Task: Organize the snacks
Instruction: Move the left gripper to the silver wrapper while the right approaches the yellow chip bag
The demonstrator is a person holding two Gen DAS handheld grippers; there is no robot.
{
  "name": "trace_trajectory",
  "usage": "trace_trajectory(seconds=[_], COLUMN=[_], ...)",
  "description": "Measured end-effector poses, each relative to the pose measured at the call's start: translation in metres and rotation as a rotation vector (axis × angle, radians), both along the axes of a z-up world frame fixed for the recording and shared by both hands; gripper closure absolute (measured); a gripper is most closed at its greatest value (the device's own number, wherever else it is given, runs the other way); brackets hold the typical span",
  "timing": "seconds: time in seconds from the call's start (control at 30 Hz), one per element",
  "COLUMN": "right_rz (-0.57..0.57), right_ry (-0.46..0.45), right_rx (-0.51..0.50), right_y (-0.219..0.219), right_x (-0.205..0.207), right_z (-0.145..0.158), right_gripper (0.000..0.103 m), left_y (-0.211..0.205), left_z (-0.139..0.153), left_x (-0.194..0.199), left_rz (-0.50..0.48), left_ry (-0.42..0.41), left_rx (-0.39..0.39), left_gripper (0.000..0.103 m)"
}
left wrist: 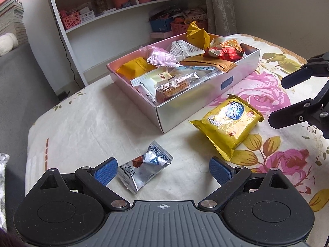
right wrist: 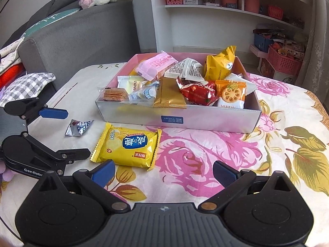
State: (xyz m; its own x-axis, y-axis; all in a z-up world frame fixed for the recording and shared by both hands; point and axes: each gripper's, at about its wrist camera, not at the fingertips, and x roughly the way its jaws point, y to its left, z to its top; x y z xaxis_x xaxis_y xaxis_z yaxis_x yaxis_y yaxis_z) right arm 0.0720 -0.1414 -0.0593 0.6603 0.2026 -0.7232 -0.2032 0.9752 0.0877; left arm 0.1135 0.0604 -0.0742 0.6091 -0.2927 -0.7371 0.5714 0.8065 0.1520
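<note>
Left wrist view, left to right. The left gripper [left wrist: 162, 169], jaws spread and empty, brackets a small silver foil truffle-chocolate packet [left wrist: 145, 169] at lower centre, lying flat on the floral tablecloth [left wrist: 82, 119]. At centre stands a shallow pink-lined cardboard box [left wrist: 205, 94], heaped with wrapped snacks. Right of centre, just beside the box wall, lies a yellow foil biscuit packet [left wrist: 228, 123]. At the right edge the right gripper [left wrist: 276, 103] hangs released, holding nothing. Risks, as judged: the slick, thin foil may slide from closing pads, and adding to the crowded box may spill packets perched near its rim.
</note>
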Motion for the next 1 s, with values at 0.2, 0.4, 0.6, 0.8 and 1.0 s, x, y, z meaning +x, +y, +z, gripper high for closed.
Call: trace_trajectory(seconds=[0.2,0.4,0.6,0.8,1.0], right_rz=[-0.002,-0.008,0.008,0.042,0.028], right_ry=[0.009,0.017,0.025,0.044,0.066], right_rx=[-0.007,-0.013,-0.014,0.001,0.019], right_y=[0.001,0.001,0.009,0.023,0.036], right_x=[0.007,0.011,0.013,0.017,0.028], right_z=[-0.004,-0.008,-0.01,-0.013,-0.017], right_gripper=[0.007,0.007,0.007,0.007,0.007], left_y=[0.005,0.008,0.009,0.011,0.01], left_z=[-0.002,0.003,0.006,0.009,0.001], left_x=[-0.003,-0.011,-0.01,0.0,0.008], left_rz=[-0.01,-0.051,-0.014,0.053,0.106], left_ry=[0.049,0.094,0.067,0.019,0.029], left_rx=[-0.031,-0.06,-0.065,-0.066,-0.045], left_gripper=[0.016,0.039,0.041,0.04,0.048])
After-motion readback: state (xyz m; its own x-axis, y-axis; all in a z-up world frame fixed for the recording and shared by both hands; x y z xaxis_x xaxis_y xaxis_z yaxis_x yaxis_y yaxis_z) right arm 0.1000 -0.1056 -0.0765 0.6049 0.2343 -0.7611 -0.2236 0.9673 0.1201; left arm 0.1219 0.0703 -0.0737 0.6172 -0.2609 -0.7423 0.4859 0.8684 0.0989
